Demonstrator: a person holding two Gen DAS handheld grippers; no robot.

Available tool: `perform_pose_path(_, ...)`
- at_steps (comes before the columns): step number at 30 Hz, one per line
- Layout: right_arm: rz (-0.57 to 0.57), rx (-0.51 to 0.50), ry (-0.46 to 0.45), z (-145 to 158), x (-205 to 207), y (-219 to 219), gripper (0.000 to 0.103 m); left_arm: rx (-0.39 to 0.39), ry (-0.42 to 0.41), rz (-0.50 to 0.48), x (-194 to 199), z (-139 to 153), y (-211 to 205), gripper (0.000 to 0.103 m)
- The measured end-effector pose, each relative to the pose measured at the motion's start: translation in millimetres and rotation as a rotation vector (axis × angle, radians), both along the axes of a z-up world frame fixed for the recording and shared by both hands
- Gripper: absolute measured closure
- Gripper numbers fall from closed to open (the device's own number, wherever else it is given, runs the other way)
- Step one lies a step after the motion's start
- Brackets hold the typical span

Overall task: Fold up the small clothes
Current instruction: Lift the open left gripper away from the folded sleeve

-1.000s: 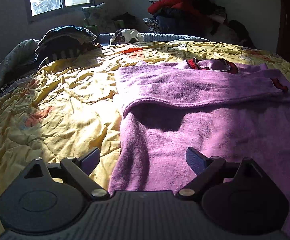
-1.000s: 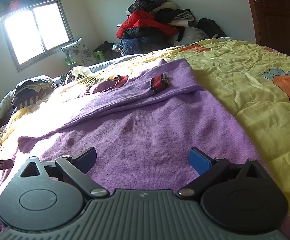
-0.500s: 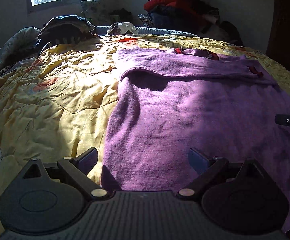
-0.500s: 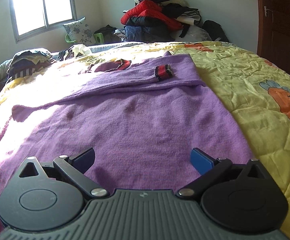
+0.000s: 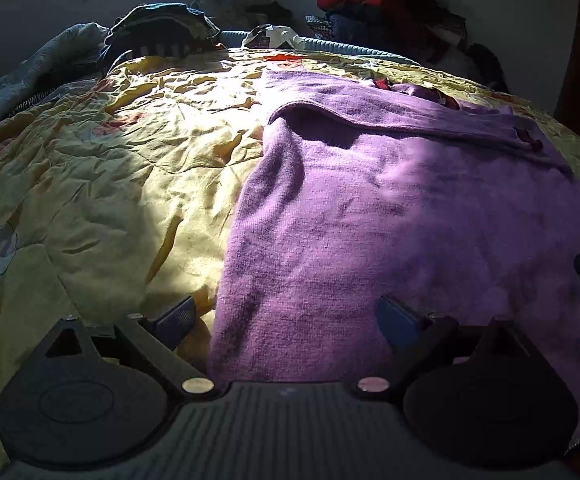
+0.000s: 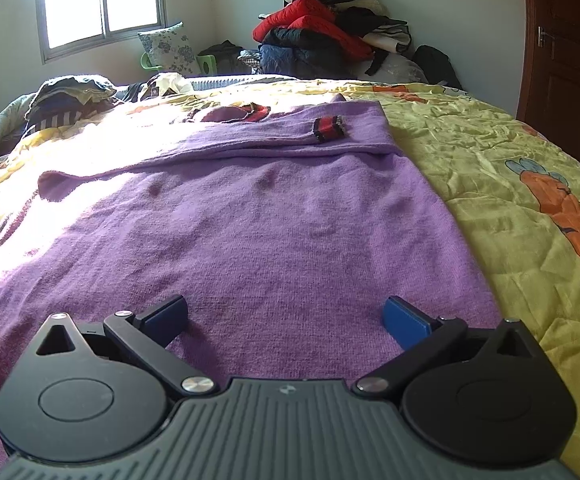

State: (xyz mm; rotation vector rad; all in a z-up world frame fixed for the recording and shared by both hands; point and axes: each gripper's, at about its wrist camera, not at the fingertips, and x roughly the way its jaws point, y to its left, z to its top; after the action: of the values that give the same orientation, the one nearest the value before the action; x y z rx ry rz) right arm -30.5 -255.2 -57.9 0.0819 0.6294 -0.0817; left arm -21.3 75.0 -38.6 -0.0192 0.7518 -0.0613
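Purple sweater [image 6: 274, 216] lies flat on the yellow bedspread [image 6: 498, 168] and fills the middle of the right wrist view; in the left wrist view the sweater [image 5: 390, 216] takes the centre and right of the frame. One sleeve is folded across the chest, and its red and black striped cuff [image 6: 329, 129] rests on the purple cloth in the upper middle of the right wrist view. The collar, with a red edge, is at the far end, left of the cuff.

The right gripper [image 6: 286, 318] is at the bottom of its frame, above the near hem of the sweater. Its two blue fingertips stand wide apart and nothing is between them. The left gripper [image 5: 288, 322] is at the bottom of its frame over the near left corner of the sweater: one fingertip is over the yellow bedspread [image 5: 110, 184], the other over the purple cloth. Its jaws are also spread and hold nothing. I cannot tell if the fingertips touch the cloth.

In the upper centre of the right wrist view a pile of clothes [image 6: 322, 36] leans by the wall. A window [image 6: 102, 0] is at upper left, and a brown door [image 6: 570, 48] at the right edge.
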Motion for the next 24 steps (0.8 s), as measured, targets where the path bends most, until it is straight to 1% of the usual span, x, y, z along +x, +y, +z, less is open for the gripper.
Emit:
perform_pose_path(3, 0.006, -0.007, 0.001, 0, 0, 1, 0.0, -0.007, -0.019, 0.023, -8, 9, 12, 0.005)
perform_pose_path(6, 0.003, 0.018, -0.012, 1, -2, -2, 0.0, -0.011, -0.038, 0.002, -16, 22, 27, 0.005)
perform_pose_path(8, -0.007, 0.036, -0.023, 1, -5, -5, 0.0, 0.007, -0.052, -0.001, -23, 33, 40, 0.005)
perform_pose_path(9, -0.015, 0.041, -0.03, 2, -6, -6, 0.0, 0.03, -0.058, 0.002, -25, 39, 48, 0.005)
perform_pose_path(11, -0.031, 0.043, -0.033, 3, -8, -7, 0.0, 0.101, -0.082, 0.014, -32, 51, 64, 0.005)
perform_pose_path(14, -0.045, 0.038, -0.025, 4, -14, -6, 0.0, 0.288, -0.119, 0.052, -41, 64, 86, 0.005)
perform_pose_path(15, -0.043, 0.038, -0.025, 5, -16, -6, 0.0, 0.373, -0.144, 0.072, -46, 68, 95, 0.005)
perform_pose_path(16, -0.039, 0.038, -0.027, 6, -20, -5, 0.0, 0.423, -0.163, 0.09, -49, 72, 100, 0.005)
perform_pose_path(17, -0.036, 0.04, -0.031, 7, -23, -4, 0.0, 0.444, -0.177, 0.104, -51, 75, 103, 0.005)
perform_pose_path(18, -0.03, 0.044, -0.038, 9, -27, -3, 0.0, 0.429, -0.189, 0.112, -53, 78, 105, 0.005)
perform_pose_path(19, -0.026, 0.047, -0.042, 11, -30, -2, 0.0, 0.365, -0.192, 0.107, -55, 82, 107, 0.005)
perform_pose_path(20, -0.021, 0.051, -0.046, 14, -34, -1, 0.0, 0.283, -0.178, 0.084, -55, 82, 105, 0.005)
perform_pose_path(22, -0.013, 0.057, -0.061, 19, -41, 0, 0.0, 0.151, -0.121, 0.006, -52, 75, 96, 0.005)
perform_pose_path(23, -0.007, 0.055, -0.073, 23, -45, 0, 0.0, 0.116, -0.096, -0.028, -50, 68, 88, 0.005)
perform_pose_path(24, 0.001, 0.048, -0.088, 27, -51, 0, 0.0, 0.117, -0.08, -0.043, -49, 59, 76, 0.005)
